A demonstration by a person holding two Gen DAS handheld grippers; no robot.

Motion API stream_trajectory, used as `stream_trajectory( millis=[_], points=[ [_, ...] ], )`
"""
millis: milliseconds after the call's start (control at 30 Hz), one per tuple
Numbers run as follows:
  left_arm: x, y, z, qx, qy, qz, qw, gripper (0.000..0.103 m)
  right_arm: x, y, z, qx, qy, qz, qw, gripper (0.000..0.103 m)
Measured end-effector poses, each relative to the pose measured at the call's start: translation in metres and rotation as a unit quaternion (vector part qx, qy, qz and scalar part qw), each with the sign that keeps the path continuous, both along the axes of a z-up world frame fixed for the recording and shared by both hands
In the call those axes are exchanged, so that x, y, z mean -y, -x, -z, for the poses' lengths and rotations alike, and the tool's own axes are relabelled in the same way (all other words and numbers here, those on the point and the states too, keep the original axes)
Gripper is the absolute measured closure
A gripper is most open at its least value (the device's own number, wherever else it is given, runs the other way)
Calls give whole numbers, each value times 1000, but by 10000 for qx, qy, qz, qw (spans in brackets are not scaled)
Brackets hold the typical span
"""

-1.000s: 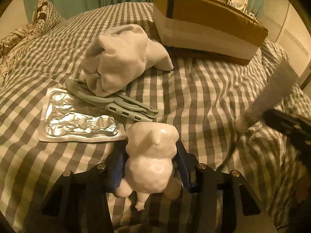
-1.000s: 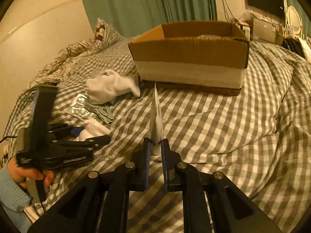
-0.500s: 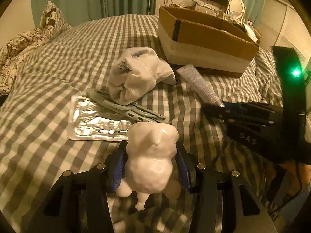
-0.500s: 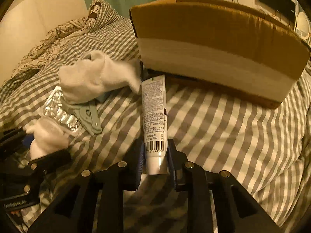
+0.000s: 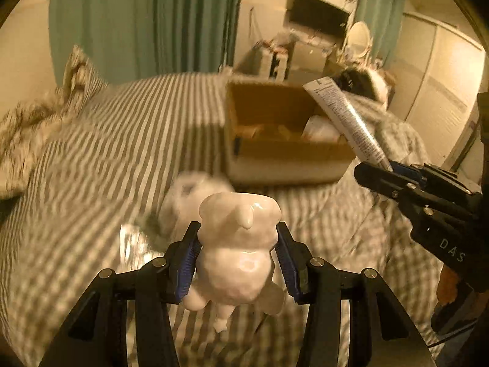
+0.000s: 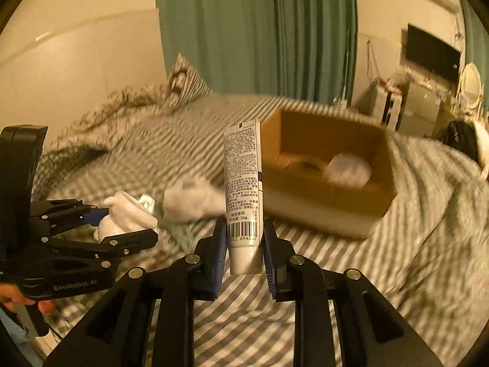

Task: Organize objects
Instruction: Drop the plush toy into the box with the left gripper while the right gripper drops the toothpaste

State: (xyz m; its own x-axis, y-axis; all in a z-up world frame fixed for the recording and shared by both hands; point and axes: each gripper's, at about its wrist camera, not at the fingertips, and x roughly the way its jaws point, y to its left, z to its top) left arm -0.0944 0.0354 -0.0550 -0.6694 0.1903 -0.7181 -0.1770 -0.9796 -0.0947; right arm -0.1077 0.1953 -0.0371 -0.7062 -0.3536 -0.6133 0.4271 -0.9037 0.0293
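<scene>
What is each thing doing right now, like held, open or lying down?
Left gripper: shut on figurine.
Figurine: held above the bed.
Right gripper: shut on tube.
Tube: held upright by its cap end.
Box: open, on the bed, things inside.
Sock: lying on the bed, blurred.

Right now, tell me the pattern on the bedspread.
The bedspread has a grey-and-white check, smeared into stripes by motion blur; clearest in the right wrist view.
</scene>
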Motion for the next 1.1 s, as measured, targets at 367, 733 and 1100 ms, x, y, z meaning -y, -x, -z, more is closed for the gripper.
stream_trajectory(
  millis=[367,733,1100],
  points=[
    [-43,89,-60,-460,27,368,9983,54,-40,64,-65,-407,-14,583,9975,81],
    [-68,190,-17,-130,136,513,9985,52,-54,157,-30,-50,-32,655,9978,81],
    [-38,180,-17,-251,146,146,9995,5,-71,141,-26,-207,278,967,9947,40]
  ],
)
